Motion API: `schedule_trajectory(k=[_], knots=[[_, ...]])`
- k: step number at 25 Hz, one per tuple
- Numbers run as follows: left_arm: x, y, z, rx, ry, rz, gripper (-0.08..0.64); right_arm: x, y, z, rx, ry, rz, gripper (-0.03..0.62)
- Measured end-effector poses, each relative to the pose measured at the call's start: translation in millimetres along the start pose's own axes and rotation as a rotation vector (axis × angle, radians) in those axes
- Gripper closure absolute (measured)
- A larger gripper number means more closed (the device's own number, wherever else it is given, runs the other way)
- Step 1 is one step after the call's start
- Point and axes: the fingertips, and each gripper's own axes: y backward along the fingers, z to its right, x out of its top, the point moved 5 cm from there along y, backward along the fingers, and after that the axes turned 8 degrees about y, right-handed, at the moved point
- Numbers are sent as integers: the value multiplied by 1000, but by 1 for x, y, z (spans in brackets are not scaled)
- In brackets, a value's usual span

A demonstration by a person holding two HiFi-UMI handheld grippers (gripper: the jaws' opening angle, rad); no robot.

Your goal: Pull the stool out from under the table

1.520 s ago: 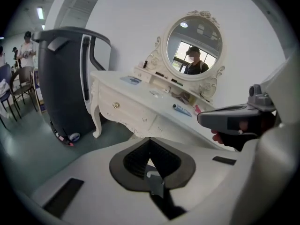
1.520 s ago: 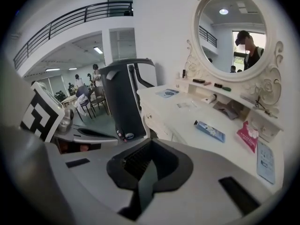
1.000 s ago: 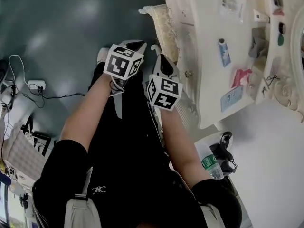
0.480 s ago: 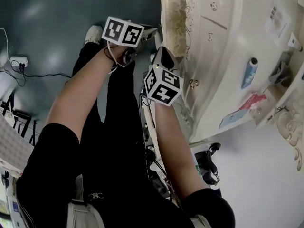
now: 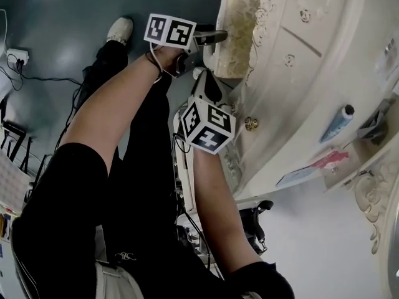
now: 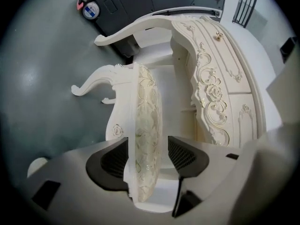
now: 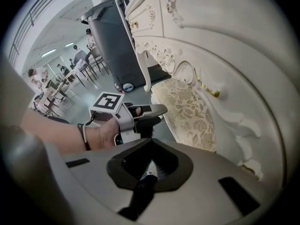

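Observation:
The cream stool with a floral cushion (image 5: 234, 30) stands partly under the carved white dressing table (image 5: 312, 73). In the left gripper view the cushion's edge (image 6: 147, 121) runs straight between my left gripper's (image 6: 147, 156) jaws, which are opening; the right pad (image 6: 183, 154) stands clear of the cushion. The head view shows that gripper (image 5: 209, 39) at the seat's near edge. My right gripper (image 5: 209, 86) hangs lower, beside the table front. Its own view shows it (image 7: 149, 170) shut on nothing, with the left gripper (image 7: 150, 111) and the cushion (image 7: 187, 107) ahead.
A dark grey wheeled cabinet (image 7: 112, 46) stands beyond the table's far end. A power strip with cables (image 5: 15, 58) lies on the grey floor at the left. My shoe (image 5: 118, 28) is near the stool. A tube (image 5: 340, 122) and cards lie on the tabletop.
My left gripper has reached forward to the stool's seat edge, and its jaws now stand round it. The right gripper has stayed near the table front. The head view has tilted closer.

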Motion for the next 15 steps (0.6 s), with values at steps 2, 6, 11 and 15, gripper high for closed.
schedule_trajectory(k=[2,6,11,15], knots=[[4,-8,-2,-16,0,1,283,-5,-2,4,-3,19,-22,584],[4,-27,-6,21,-21,-31,259,-3,1,11,-4,47,-30,584],[4,-38,-9,96,-68,-73,332,2,-3,15,-15,59,-30,584],[5,-35,-11,79,-53,-84,354,6,-5,10,-9,62,-32,584]])
